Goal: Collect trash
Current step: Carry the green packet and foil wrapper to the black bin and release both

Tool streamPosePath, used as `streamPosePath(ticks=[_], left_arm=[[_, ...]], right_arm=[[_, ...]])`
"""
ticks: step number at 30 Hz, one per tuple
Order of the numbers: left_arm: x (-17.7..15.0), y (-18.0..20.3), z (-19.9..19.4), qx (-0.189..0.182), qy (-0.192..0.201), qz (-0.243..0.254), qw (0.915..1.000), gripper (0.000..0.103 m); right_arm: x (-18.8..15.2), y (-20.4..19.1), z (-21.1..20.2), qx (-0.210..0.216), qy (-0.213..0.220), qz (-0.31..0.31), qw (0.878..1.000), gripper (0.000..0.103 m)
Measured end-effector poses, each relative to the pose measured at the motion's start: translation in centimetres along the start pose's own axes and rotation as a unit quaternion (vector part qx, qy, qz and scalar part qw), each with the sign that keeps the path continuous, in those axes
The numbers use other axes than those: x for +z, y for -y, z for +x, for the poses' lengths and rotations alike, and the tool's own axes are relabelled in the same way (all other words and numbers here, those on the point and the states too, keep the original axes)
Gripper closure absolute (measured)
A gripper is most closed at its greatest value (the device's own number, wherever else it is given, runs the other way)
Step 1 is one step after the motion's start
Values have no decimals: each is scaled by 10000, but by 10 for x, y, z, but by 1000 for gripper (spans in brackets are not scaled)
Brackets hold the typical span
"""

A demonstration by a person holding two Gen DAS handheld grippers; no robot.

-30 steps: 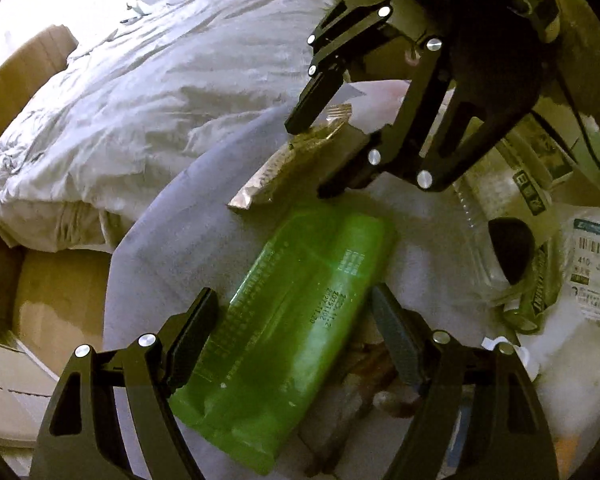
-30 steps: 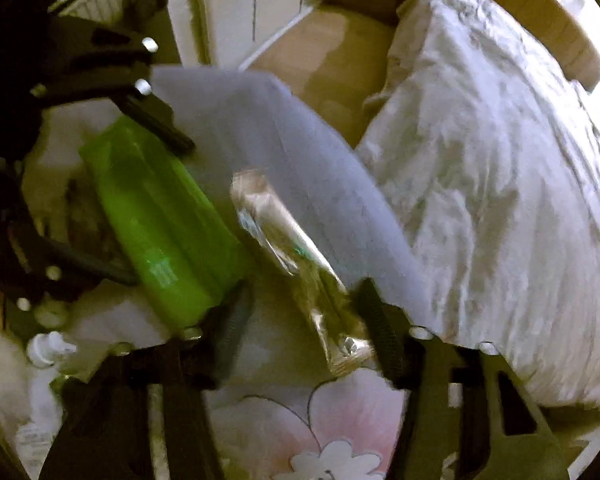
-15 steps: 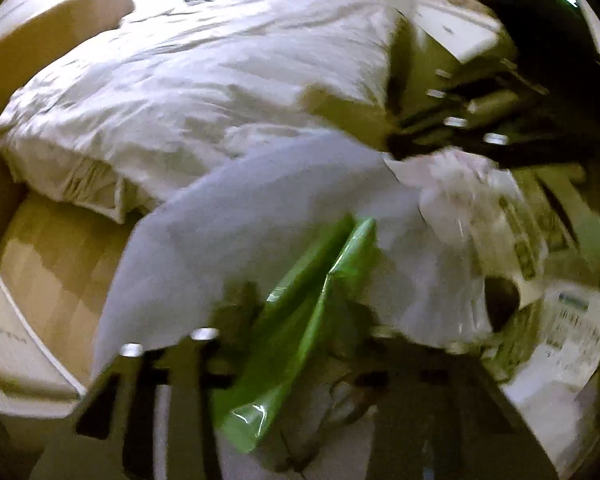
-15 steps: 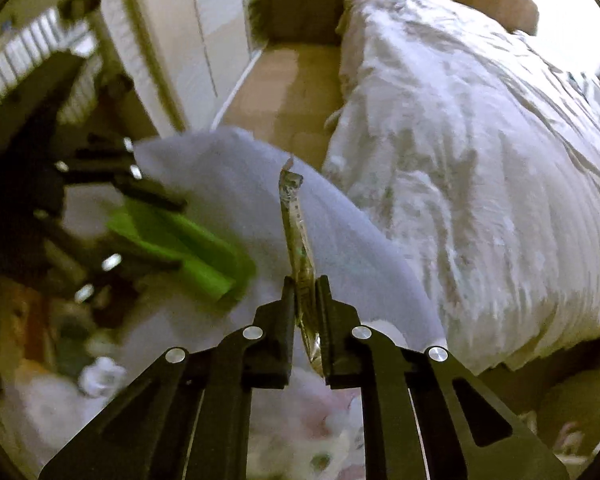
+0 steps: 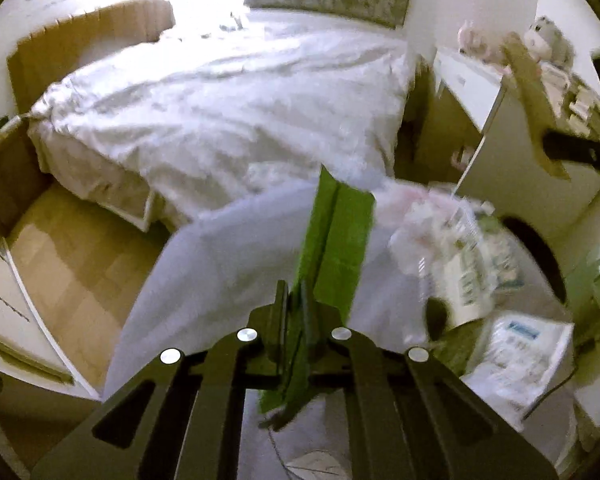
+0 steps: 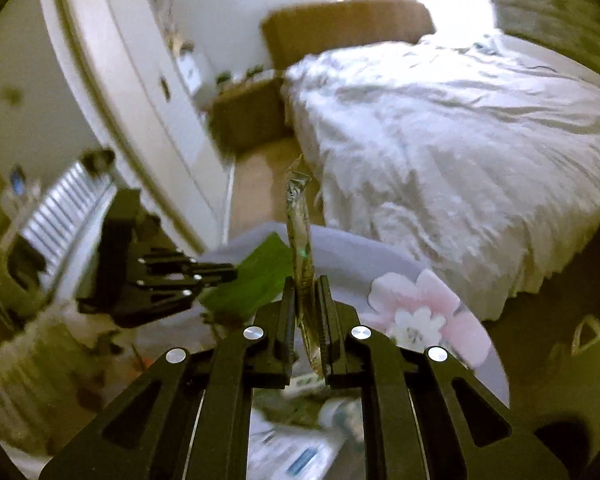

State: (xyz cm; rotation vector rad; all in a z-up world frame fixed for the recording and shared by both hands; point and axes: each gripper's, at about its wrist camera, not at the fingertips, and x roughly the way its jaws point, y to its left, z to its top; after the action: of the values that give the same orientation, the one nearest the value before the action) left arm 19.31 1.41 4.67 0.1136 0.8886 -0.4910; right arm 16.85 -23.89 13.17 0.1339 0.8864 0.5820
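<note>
Above the cloth's (image 5: 220, 264) edge, beside the bed (image 5: 220, 120), the left tool (image 5: 294, 304) pinches a green wrapper (image 5: 336, 240), the right tool (image 6: 305, 300) a gold one (image 6: 298, 216).

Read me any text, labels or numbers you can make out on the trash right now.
None is legible.
Green wrapper in the left gripper: no print legible.
Silver wrapper in the right gripper: blurred.
White labelled bag with blue patch: print too blurred.
Printed packaging: unreadable.
</note>
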Motion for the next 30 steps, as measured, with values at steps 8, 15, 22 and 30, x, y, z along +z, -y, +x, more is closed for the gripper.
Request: streamPosePath(ticks=[8,15,22,30], left_arm=[[12,43,-91,-209,1160,-187,9929,99],[-3,97,-139,-700,1793,-513,9800,99],[-20,137,-145,-1115,1907,-818,9719,99],[-21,175,-127,-1394,1766,-884,9703,99]], right_arm=[[-63,5,-94,190,1116,1102,9874,91],[-108,11,-124,212,1334,1611,9776,91],[-128,16,-140,134,1448,1782,9732,91],[-151,38,-157,-99,1611,2054,9653,91]])
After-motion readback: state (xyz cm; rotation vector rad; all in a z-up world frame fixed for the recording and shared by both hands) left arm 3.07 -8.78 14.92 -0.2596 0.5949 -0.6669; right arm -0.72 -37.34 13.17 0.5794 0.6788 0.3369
